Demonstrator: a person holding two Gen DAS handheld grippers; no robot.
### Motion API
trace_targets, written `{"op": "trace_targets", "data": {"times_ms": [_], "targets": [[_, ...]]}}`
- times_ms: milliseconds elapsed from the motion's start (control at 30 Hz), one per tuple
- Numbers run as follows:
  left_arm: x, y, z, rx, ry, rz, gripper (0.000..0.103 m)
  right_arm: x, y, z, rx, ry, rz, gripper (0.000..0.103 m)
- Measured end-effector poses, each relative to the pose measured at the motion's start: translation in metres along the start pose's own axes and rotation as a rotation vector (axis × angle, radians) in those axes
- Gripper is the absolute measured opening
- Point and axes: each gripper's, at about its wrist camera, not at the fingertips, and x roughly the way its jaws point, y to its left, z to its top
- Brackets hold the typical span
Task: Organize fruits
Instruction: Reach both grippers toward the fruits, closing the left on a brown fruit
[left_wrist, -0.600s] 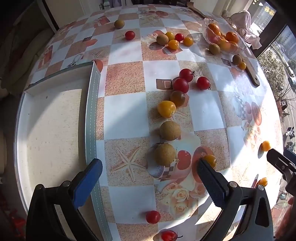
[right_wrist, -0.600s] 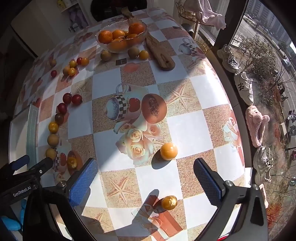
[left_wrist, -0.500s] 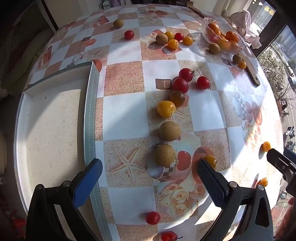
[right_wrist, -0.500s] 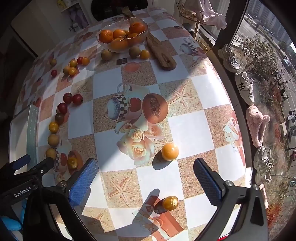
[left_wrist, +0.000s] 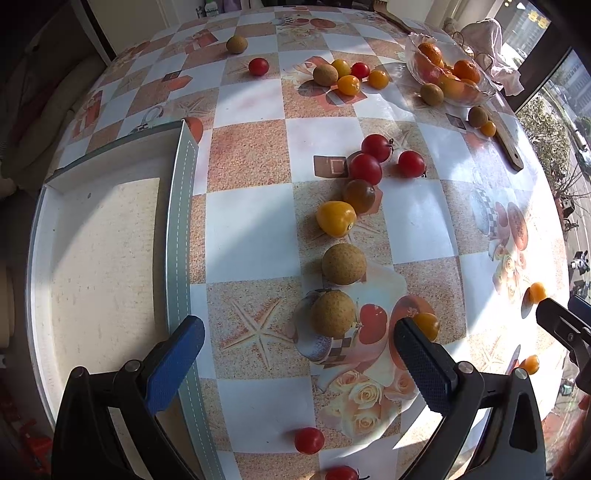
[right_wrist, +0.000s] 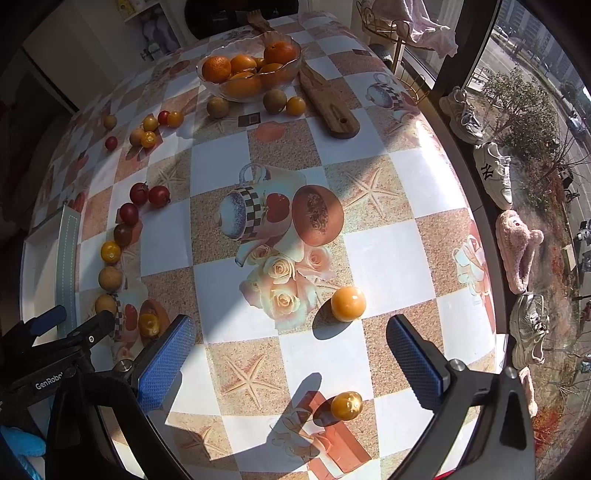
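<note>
Both grippers open, nothing held.
Left gripper (left_wrist: 299, 354) hovers with blue-padded fingers (left_wrist: 173, 363) spread wide. Right gripper (right_wrist: 290, 354) likewise wide apart, empty; its tip shows at right edge of left wrist view, left gripper's at lower left of right wrist view.

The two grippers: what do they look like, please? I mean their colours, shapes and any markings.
The left gripper and the right gripper look alike: black angular frames, silver pivot bolts, and two flat fingers with blue pads of fine dotted texture. Seen from the right wrist camera, the left one carries white lettering "GenRobo". No cables or sleeves show.
</note>
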Motion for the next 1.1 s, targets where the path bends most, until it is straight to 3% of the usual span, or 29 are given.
{"op": "trace_targets", "data": {"times_ms": [733, 833, 933, 1000, 1100], "targets": [[0.017, -0.006, -0.002, 0.071, -0.002, 0.047, 0.103, 0.011, -0.024, -0.004, 0.053, 0.006, -0.029, 0.103], [0.022, -0.008, -0.004, 0.082, 0.02, 0.045, 0.092, 0.015, -0.03, -0.005, 0.072, 0.011, -0.028, 0.103], [0.03, -0.014, -0.006, 0.078, 0.036, 0.017, 0.092, 0.02, -0.034, -0.005, 0.076, 0.016, -0.036, 0.102], [0.033, -0.013, -0.007, 0.085, 0.052, 0.008, 0.088, 0.023, -0.034, -0.003, 0.07, 0.011, -0.036, 0.1], [0.033, -0.017, -0.006, 0.096, 0.049, 0.014, 0.084, 0.03, -0.033, 0.001, 0.044, 0.013, -0.035, 0.083]]}}
